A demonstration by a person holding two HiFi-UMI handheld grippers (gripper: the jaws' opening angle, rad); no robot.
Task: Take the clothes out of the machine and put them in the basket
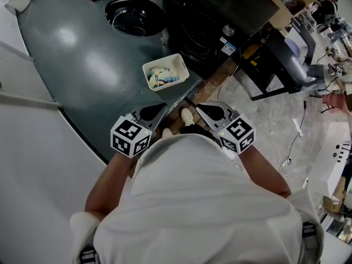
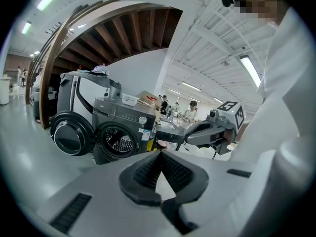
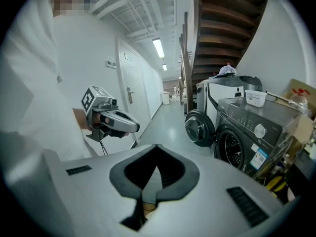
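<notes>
Head view, left to right. Grey floor (image 1: 82, 65) is seen across the left half of the frame. The round black door (image 1: 133, 15) of the machine is swung open at upper left of centre. The left gripper (image 1: 159, 110) is held low at centre-left, just in front of the person's white top (image 1: 198, 202). In the left gripper view its jaws are seen closed tip to tip, with nothing between them.

The white basket (image 1: 161, 60) is set on the floor just above the grippers, in the middle of the frame, close beside the machine front. Pale mixed clothes (image 1: 163, 77) are lying inside it. Two light shoes (image 1: 187, 116) are seen between the grippers.

The right gripper (image 1: 202, 109) is held at centre-right, level with the left one, the two tips pointed toward each other but apart. In the right gripper view its jaws are narrowed fully, tips met, nothing gripped.

The dark machine (image 1: 203, 26) is placed at upper centre-right, drum opening faced toward the basket. Drum contents cannot be made out.
</notes>
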